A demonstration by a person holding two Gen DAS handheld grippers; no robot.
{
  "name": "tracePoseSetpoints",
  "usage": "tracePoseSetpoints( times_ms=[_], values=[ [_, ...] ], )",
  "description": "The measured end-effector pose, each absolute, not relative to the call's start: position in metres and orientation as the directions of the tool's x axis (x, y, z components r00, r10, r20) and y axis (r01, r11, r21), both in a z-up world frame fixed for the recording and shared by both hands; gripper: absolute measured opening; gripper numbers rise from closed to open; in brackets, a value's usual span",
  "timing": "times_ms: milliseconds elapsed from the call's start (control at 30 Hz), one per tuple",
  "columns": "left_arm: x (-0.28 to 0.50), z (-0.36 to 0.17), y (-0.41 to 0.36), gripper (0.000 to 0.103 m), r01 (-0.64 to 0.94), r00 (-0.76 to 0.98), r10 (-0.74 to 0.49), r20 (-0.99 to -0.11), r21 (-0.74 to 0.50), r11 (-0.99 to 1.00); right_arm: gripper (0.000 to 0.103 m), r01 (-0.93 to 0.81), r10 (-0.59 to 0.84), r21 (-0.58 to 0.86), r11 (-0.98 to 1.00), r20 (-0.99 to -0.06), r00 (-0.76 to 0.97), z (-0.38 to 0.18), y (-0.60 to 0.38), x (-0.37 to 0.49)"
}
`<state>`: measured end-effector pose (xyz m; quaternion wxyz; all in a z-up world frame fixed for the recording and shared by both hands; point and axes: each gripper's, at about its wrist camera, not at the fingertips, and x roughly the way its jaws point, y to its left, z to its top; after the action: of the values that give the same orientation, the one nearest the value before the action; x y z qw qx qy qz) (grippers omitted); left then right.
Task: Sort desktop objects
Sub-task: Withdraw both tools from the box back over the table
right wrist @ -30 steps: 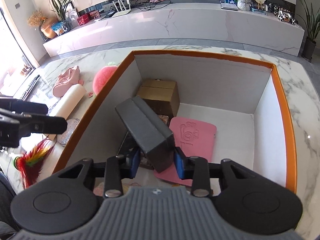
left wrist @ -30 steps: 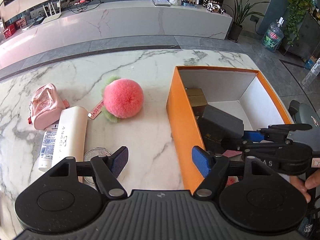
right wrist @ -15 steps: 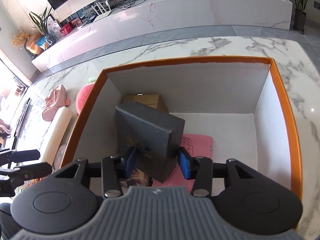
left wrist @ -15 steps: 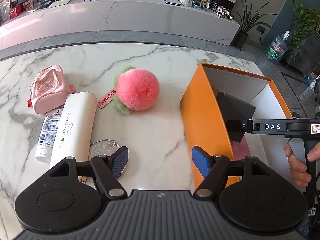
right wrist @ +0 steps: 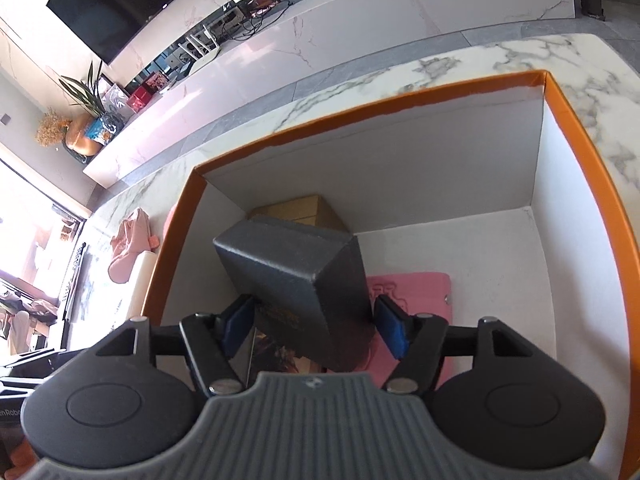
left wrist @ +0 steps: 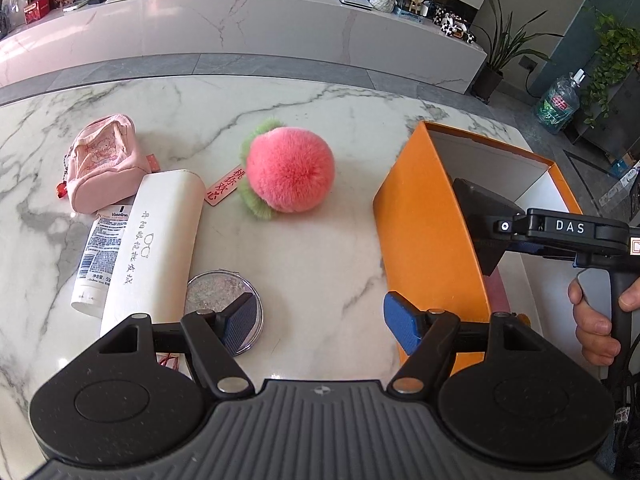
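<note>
An orange box (left wrist: 428, 220) with white inner walls stands at the table's right. My right gripper (right wrist: 316, 320) is over it and its jaws have spread wide around a black box (right wrist: 304, 280); the blue pads stand a little apart from its sides. The black box leans tilted inside, over a brown carton (right wrist: 300, 210) and a pink flat case (right wrist: 416, 292). My left gripper (left wrist: 320, 320) is open and empty above the table, left of the orange box. A pink plush peach (left wrist: 288, 176), white glasses case (left wrist: 156, 240), round compact (left wrist: 220, 300), lotion tube (left wrist: 100, 252) and pink pouch (left wrist: 104, 164) lie on the marble.
The marble table (left wrist: 320, 112) ends at a rounded far edge, with grey floor and a long white counter (left wrist: 240, 12) behind. A hand holds the right gripper's handle (left wrist: 600, 312) at the right edge. Potted plants and a water jug stand far right.
My right gripper's jaws have opened from a grip on the black box, which has tipped further. My left gripper has drawn back and turned left, showing more of the table.
</note>
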<state>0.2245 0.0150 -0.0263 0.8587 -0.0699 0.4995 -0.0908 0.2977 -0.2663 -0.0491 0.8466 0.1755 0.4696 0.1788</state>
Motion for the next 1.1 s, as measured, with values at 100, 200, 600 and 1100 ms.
tracePoseSetpoints(
  times_ms=[100,200,600,1100],
  values=[
    [0.223,-0.026,0.015,0.083,0.088,0.486,-0.227,-0.844,-0.211,0.974,0.073,-0.132,0.468,0.473,0.871,-0.72,0.512,-0.045,-0.269,0.3],
    [0.222,-0.024,0.014,0.083,0.09,0.487,-0.227,-0.843,-0.21,0.973,0.059,-0.126,0.492,0.502,0.856,-0.712,0.501,-0.044,-0.271,0.3],
    [0.221,-0.025,0.01,0.083,0.097,0.481,-0.237,-0.844,-0.217,0.971,0.029,-0.106,0.581,0.593,0.798,-0.712,0.393,-0.036,-0.292,0.283],
    [0.222,-0.032,0.011,0.083,0.088,0.46,-0.228,-0.858,-0.212,0.973,0.023,-0.054,0.562,0.587,0.808,-0.739,0.371,-0.061,-0.28,0.298]
  ],
)
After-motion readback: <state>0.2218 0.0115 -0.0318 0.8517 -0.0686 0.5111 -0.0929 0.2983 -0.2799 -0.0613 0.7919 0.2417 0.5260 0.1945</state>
